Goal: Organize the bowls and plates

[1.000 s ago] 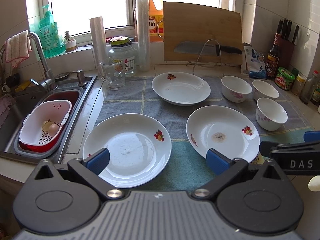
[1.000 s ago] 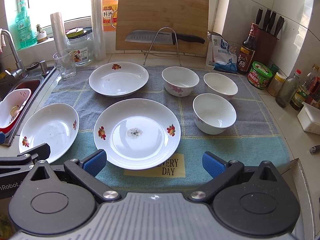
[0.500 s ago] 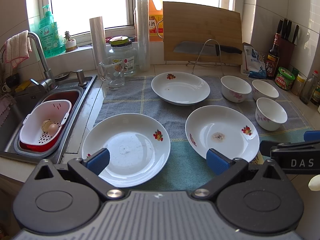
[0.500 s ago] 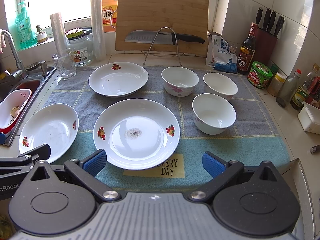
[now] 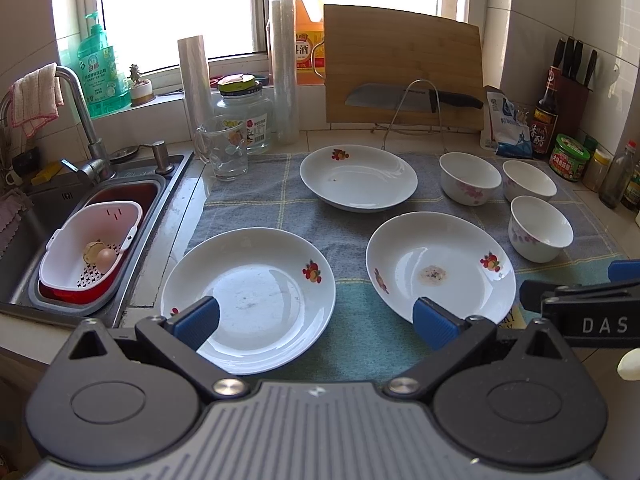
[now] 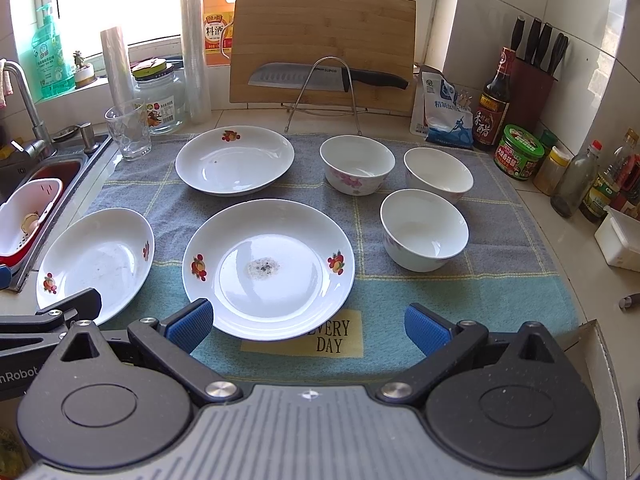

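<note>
Both the left tool (image 5: 316,322) and the right tool (image 6: 306,326) hang wide open at the bottom of their frames, holding nothing. Three plates, lower left (image 5: 248,300), centre (image 6: 268,268) and behind (image 6: 235,160), and three bowls (image 6: 424,230) at right lie apart on the towel (image 6: 500,292). Glazed rims look slippery, so a shallow pinch could drop a plate, and the left one overhangs toward the sink (image 5: 48,200).

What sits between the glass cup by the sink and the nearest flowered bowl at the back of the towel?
In the right wrist view, one white plate lies between the glass cup and the flowered bowl, touching neither.
</note>
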### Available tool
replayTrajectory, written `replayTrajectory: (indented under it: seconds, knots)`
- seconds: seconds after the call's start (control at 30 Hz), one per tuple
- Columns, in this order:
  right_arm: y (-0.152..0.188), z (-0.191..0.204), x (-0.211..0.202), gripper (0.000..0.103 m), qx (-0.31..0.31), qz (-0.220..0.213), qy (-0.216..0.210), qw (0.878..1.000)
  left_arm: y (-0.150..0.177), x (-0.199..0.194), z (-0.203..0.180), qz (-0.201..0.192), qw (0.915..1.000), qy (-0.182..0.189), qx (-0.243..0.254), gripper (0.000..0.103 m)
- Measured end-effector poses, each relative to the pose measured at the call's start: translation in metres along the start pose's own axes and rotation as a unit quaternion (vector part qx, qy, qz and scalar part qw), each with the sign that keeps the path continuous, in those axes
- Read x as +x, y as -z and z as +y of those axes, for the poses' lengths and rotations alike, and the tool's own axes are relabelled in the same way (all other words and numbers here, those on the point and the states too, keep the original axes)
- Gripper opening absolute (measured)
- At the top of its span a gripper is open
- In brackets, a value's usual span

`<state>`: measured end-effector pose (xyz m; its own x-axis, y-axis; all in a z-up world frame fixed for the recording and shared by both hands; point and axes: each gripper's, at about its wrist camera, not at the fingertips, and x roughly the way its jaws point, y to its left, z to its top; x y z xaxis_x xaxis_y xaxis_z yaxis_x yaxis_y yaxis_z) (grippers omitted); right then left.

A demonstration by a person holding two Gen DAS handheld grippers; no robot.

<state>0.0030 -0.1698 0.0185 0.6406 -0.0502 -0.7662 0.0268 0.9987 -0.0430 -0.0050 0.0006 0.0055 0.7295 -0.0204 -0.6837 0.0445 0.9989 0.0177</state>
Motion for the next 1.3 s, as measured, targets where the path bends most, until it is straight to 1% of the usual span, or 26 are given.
replayTrajectory:
  seconds: [0.43, 0.73, 0.87, 1.0, 1.17, 1.3]
  knots:
    - [-0.001, -0.008, 0.005, 0.103, -0.01, -0.004, -0.016, 1.0, 0.0, 0.001, -0.006, 0.001, 0.9999, -0.011, -0.002, 0.102]
    - [-0.006, -0.009, 0.01, 0.103, -0.029, -0.014, -0.041, 0.999, 0.004, 0.002, -0.005, -0.009, 0.9998, -0.015, -0.007, 0.102]
    - [-0.01, -0.008, 0.014, 0.103, -0.043, -0.019, -0.058, 0.997, 0.007, 0.001, -0.003, -0.014, 0.9997, -0.017, -0.013, 0.102]
    - [-0.014, -0.007, 0.019, 0.103, -0.058, -0.026, -0.078, 0.995, 0.011, -0.001, 0.0, -0.023, 0.9993, -0.027, -0.014, 0.102]
    - [-0.022, -0.009, 0.025, 0.103, -0.066, -0.044, -0.113, 0.99, 0.019, -0.002, 0.007, -0.039, 0.9982, -0.041, -0.017, 0.102]
    - [-0.03, -0.009, 0.03, 0.103, -0.072, -0.057, -0.135, 0.987, 0.032, 0.001, 0.019, -0.034, 0.9978, -0.048, -0.03, 0.102]
